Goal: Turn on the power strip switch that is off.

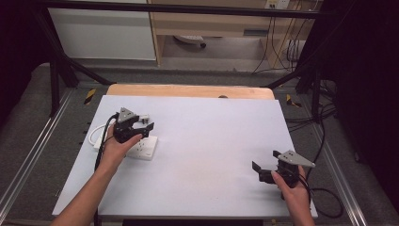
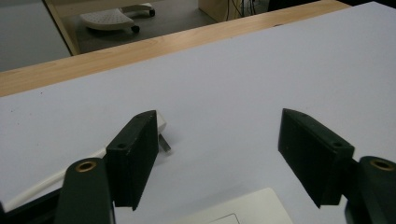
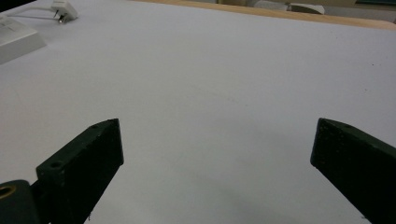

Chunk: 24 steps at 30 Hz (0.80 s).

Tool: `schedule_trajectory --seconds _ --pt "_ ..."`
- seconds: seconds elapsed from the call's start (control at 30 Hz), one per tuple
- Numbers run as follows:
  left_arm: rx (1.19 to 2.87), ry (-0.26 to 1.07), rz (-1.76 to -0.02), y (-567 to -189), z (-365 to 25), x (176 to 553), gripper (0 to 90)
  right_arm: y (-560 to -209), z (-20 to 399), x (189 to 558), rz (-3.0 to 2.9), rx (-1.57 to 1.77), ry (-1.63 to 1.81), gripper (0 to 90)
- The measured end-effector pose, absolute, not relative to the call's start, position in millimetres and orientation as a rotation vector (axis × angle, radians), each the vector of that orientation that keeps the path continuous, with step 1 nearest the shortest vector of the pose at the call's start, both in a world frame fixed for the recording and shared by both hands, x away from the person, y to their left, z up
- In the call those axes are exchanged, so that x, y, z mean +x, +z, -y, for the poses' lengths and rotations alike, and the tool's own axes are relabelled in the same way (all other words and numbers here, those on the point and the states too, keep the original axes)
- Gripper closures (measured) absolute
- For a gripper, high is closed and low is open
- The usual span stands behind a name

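A white power strip [image 1: 141, 147] lies at the left of the white table top [image 1: 211, 136], partly under my left hand. My left gripper [image 1: 145, 123] hovers over its far end, open, with nothing between the jaws. In the left gripper view [image 2: 218, 116] a white plug [image 2: 161, 125] with a metal prong lies on the table just beyond the left jaw, its white cable [image 2: 42, 184] trailing back; the strip's corner [image 2: 243, 212] shows below. My right gripper [image 1: 266, 160] rests at the near right, open wide over bare table [image 3: 218, 126]. The strip [image 3: 16, 39] and plug [image 3: 63, 9] sit far off.
A wooden strip [image 1: 188, 90] borders the table's far edge. Black frame legs [image 1: 56, 80] stand at both far corners, and cables [image 1: 324, 193] hang off the right side. The white cable [image 1: 94, 134] loops near the left edge.
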<state>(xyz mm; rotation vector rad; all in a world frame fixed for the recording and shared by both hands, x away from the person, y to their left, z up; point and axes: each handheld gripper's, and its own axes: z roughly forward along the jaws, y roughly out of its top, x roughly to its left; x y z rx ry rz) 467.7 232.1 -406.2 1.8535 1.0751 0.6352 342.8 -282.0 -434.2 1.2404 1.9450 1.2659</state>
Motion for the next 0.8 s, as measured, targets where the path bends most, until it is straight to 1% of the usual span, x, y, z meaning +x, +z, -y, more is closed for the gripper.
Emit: schedule_trajectory --seconds 0.17,0.2,0.27,0.43,0.7,0.8 --pt "1.858 0.636 -1.088 -413.9 -232.0 466.9 36.7 -434.7 282.4 343.1 -1.947 1.241 1.263 3.0" --pt "1.855 0.634 -1.09 -415.4 -231.7 466.7 40.1 -434.7 282.2 343.2 -1.949 1.238 1.263 3.0" --pt "1.871 0.628 -1.09 -416.8 -232.2 466.9 41.3 -434.6 281.9 343.2 -1.95 1.238 1.263 3.0" --pt "1.867 0.618 -1.096 -418.1 -232.7 467.4 50.9 -434.5 281.5 343.1 -1.953 1.234 1.261 3.0" --pt "1.839 0.59 -1.106 -420.1 -235.5 466.8 61.7 -434.6 282.1 343.0 -1.95 1.236 1.263 3.0" --pt "1.832 0.579 -1.104 -422.7 -238.5 465.2 69.5 -434.6 282.2 343.0 -1.951 1.233 1.262 3.0"
